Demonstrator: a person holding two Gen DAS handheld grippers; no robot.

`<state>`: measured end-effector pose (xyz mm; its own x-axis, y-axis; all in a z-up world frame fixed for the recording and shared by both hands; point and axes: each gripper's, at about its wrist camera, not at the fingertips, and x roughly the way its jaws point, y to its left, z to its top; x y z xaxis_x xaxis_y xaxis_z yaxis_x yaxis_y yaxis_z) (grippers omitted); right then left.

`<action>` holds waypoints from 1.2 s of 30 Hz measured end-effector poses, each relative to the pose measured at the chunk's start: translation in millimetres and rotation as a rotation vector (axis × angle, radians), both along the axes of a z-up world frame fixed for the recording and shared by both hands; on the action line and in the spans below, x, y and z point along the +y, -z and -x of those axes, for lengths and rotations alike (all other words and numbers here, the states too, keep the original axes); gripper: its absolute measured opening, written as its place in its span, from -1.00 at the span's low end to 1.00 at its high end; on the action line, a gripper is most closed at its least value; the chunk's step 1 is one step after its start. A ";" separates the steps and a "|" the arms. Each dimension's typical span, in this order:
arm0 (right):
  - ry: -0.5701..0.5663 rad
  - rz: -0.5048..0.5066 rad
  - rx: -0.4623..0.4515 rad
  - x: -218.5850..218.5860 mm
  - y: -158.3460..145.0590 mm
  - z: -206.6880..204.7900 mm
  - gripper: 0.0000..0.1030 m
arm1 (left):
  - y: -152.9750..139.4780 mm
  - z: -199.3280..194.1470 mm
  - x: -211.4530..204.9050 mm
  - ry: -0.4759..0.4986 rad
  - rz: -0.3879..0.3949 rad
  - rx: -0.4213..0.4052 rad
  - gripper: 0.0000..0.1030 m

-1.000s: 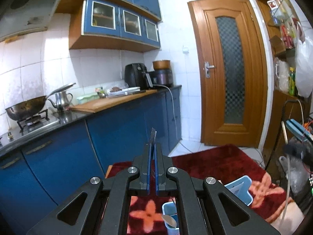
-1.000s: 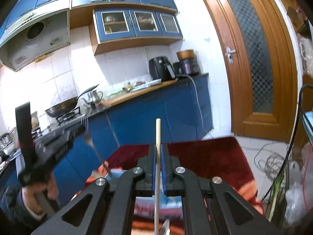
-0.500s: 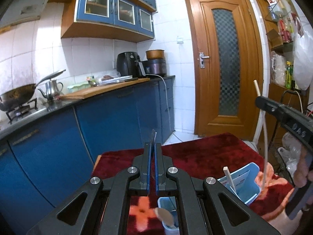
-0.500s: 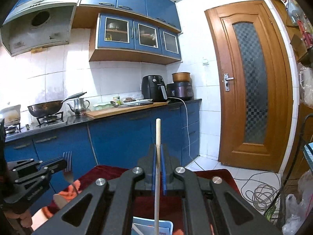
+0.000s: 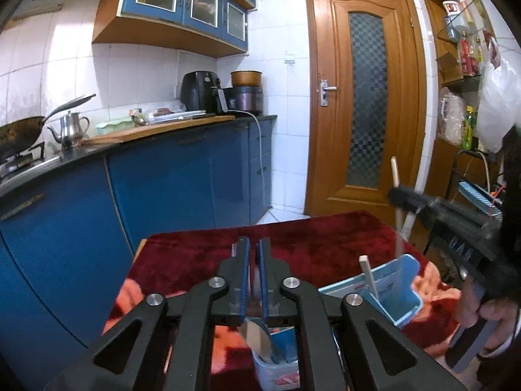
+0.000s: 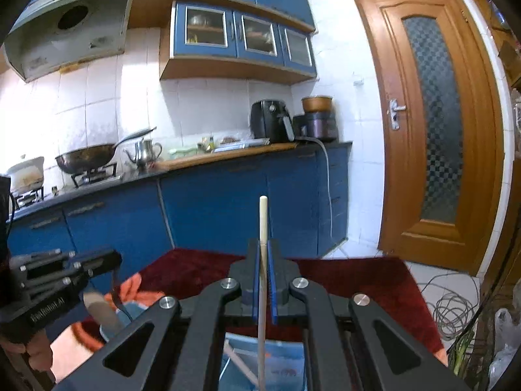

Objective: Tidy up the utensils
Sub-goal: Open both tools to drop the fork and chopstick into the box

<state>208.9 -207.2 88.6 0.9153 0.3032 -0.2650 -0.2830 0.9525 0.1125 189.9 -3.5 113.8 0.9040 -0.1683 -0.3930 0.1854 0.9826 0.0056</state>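
My left gripper [image 5: 255, 244] hangs over a small blue cup [image 5: 280, 363] that holds a metal spoon [image 5: 257, 339]. Its jaws are opening, with a narrow gap showing. In the right wrist view a fork [image 6: 115, 290] hangs below that gripper [image 6: 110, 260] into the cup [image 6: 130, 312]. My right gripper [image 6: 263, 244] is shut on an upright pale chopstick [image 6: 263, 215]. The chopstick's lower end reaches down into a light blue holder [image 6: 280, 368]. That holder [image 5: 403, 280] has another chopstick [image 5: 368, 273] leaning in it.
Both containers stand on a table under a dark red cloth [image 5: 319, 241] with orange flowers. Blue kitchen cabinets [image 5: 182, 182] and a worktop with a wok [image 5: 19, 133] and kettle lie behind. At the right are a wooden door [image 5: 364, 104] and shelves [image 5: 462, 65].
Both grippers have come down toward the containers. The left jaws have parted a little, and the fork tip that stuck out above them has sunk. The chopstick now stands over the light blue holder.
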 end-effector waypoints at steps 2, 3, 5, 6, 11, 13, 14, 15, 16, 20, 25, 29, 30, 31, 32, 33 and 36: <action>-0.010 -0.003 0.023 -0.8 5.2 0.6 -0.65 | -2.9 5.2 -1.5 0.001 -0.004 -0.010 -0.66; -0.015 -0.010 0.031 -2.5 6.8 1.9 -0.53 | -4.3 7.2 -2.3 0.006 -0.004 -0.013 -0.65; -0.025 -0.025 0.042 -5.9 8.4 6.7 -0.51 | -7.7 12.8 -4.4 0.018 -0.006 -0.016 -0.65; -0.023 -0.025 0.043 -7.4 8.0 10.1 -0.51 | -9.2 15.6 -5.2 0.023 -0.008 -0.016 -0.64; -0.008 -0.044 0.059 -17.1 -1.8 29.5 -0.51 | -14.7 31.6 -5.1 0.033 0.001 -0.001 -0.64; -0.009 -0.056 0.066 -21.0 -6.3 38.5 -0.48 | -15.5 35.6 -3.7 0.041 0.015 0.019 -0.63; -0.011 -0.061 0.068 -21.8 -8.0 41.6 -0.48 | -16.0 37.7 -3.5 0.047 0.020 0.029 -0.63; -0.013 -0.068 0.068 -24.4 -10.3 48.3 -0.46 | -16.9 41.3 -3.3 0.055 0.025 0.036 -0.63; -0.014 -0.072 0.068 -25.2 -12.5 51.8 -0.45 | -17.7 45.0 -3.5 0.057 0.028 0.038 -0.63; -0.013 -0.092 0.048 -31.1 -18.4 70.6 -0.27 | -20.9 59.5 -2.1 0.065 0.029 0.046 -0.63; -0.013 -0.108 0.017 -37.9 -22.3 99.9 -0.26 | -20.8 77.8 0.8 0.076 0.045 0.069 -0.63; 0.003 -0.101 0.047 -39.9 -21.8 116.6 -0.26 | -18.4 91.7 1.9 0.075 0.035 0.089 -0.63; 0.009 -0.096 0.061 -40.3 -20.3 121.6 -0.26 | -17.6 94.8 2.0 0.076 0.032 0.093 -0.63; 0.013 -0.094 0.067 -41.0 -18.9 125.1 -0.26 | -16.4 98.3 2.0 0.078 0.028 0.098 -0.63; 0.017 -0.089 0.079 -41.3 -16.9 129.9 -0.26 | -15.2 101.6 2.5 0.078 0.024 0.101 -0.63; 0.018 -0.089 0.088 -42.3 -15.0 134.5 -0.26 | -13.6 104.5 2.3 0.078 0.021 0.108 -0.63; 0.022 -0.101 0.117 -45.6 -9.5 144.6 -0.26 | -6.8 113.3 3.2 0.079 0.018 0.133 -0.62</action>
